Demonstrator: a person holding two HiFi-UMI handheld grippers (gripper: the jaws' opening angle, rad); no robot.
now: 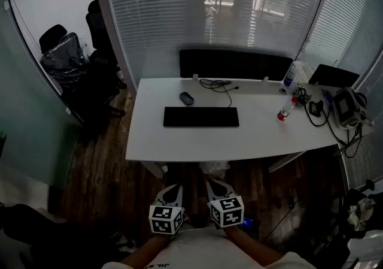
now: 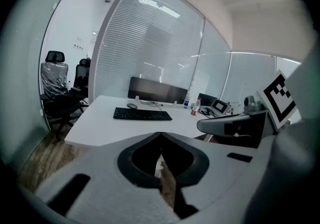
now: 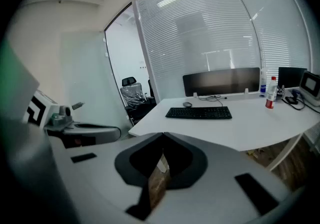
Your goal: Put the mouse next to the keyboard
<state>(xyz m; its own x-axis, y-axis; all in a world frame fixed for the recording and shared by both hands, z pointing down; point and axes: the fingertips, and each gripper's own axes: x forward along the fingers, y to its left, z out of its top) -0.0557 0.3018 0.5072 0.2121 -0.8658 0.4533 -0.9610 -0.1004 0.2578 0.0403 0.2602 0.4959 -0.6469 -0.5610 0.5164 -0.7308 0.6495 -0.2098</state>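
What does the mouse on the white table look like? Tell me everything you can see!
The mouse is small, dark and oval, and looks like smooth plastic. It lies flat on the white table, just past the far edge of the black keyboard, near its left end and not touching it. A black cable lies to its right; whether it joins the mouse is too small to tell. Nothing is holding it.

The head view is looking steeply down from well off the bench point(image 1: 179, 142), while both gripper views are facing its near edge, all sharing the keyboard point(image 1: 201, 117).
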